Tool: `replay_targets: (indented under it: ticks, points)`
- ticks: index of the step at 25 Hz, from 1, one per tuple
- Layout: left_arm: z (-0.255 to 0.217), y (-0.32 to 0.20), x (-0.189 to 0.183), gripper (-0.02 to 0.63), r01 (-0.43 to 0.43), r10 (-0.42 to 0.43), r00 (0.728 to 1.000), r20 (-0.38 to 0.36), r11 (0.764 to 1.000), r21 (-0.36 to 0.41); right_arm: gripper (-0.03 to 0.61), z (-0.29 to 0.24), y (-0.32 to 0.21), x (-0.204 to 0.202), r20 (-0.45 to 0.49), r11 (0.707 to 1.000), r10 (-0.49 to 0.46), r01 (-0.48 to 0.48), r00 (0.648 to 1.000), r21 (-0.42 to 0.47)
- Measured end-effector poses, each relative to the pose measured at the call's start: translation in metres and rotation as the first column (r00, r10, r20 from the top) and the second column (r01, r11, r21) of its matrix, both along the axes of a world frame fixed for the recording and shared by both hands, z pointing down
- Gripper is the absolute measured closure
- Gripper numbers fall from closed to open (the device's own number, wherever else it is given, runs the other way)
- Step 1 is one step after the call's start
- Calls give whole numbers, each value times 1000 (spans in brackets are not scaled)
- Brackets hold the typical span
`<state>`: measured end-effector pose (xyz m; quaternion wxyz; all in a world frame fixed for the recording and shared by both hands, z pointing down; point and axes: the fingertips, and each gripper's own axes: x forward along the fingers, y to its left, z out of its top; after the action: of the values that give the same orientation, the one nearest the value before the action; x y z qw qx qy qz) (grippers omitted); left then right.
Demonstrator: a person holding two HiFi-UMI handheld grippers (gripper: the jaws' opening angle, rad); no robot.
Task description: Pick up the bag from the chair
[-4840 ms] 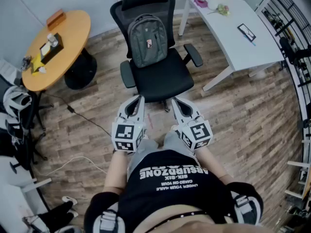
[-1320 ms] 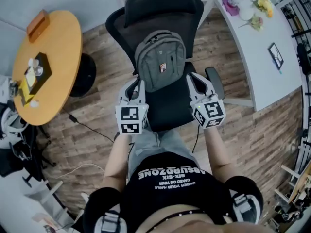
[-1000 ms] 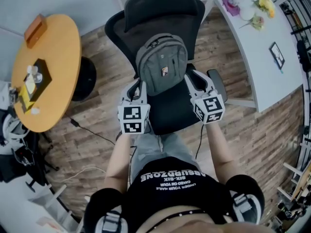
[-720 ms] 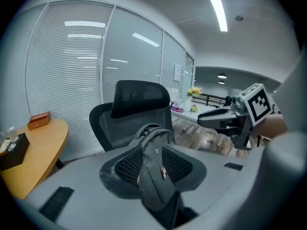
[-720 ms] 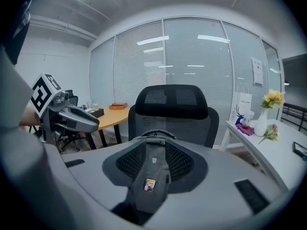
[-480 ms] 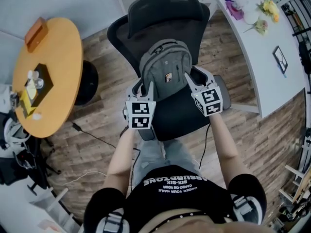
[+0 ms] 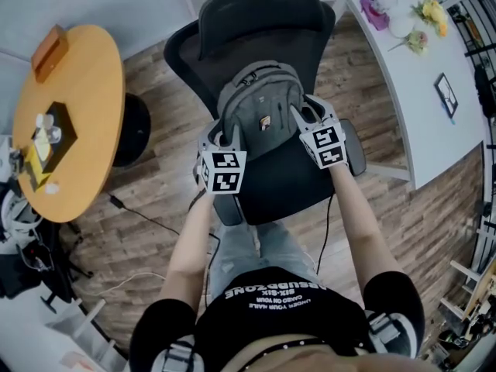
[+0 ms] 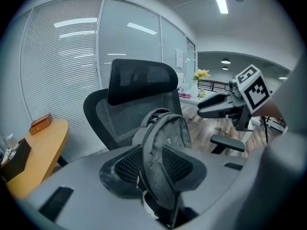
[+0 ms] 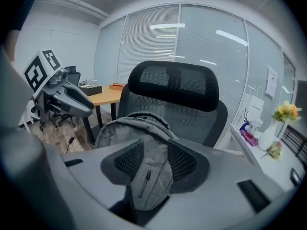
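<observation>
A grey backpack (image 7: pixel 260 103) stands upright on the seat of a black mesh office chair (image 7: pixel 263 14), leaning on its backrest. My left gripper (image 7: pixel 222 136) is at the bag's left lower side and my right gripper (image 7: pixel 302 115) at its right side. In the left gripper view the bag's side edge (image 8: pixel 163 143) fills the narrow gap between the jaws of the left gripper (image 8: pixel 153 163). The right gripper view shows the bag's front fabric with a zip (image 9: pixel 146 183) pinched in the right gripper (image 9: pixel 156 163). Both look shut on the bag.
A round orange table (image 7: pixel 77 91) with small items stands to the left. To the right is a white desk (image 7: pixel 407 76) with flowers. The chair's armrest (image 7: pixel 353 149) lies under my right gripper. A cable (image 7: pixel 147 215) runs over the wooden floor.
Both grippers have moved forward from in front of the chair to the bag's two sides, and the bag's fabric now sits between their jaws. The person has stepped closer to the chair.
</observation>
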<state>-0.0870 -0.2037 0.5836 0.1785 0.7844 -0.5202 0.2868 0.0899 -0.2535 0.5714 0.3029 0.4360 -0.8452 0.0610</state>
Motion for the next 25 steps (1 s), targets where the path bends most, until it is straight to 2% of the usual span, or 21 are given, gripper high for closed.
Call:
replay_targets:
  ticks: [10,18,25]
  points:
    - [32,-14,7,497,-13,14,999,33,998,-54,428,37,-39,9,-114,998,-66,65,991,-14]
    - [43,-25,4,497,-6,8,999,48,999,-46,428,60,-58,10,-204,993,-118,116,972,-22]
    - [55,-33,10,497,-33,39,997,71,997,-76,428,86,-76,20,-274,993,-111,100,955,-57]
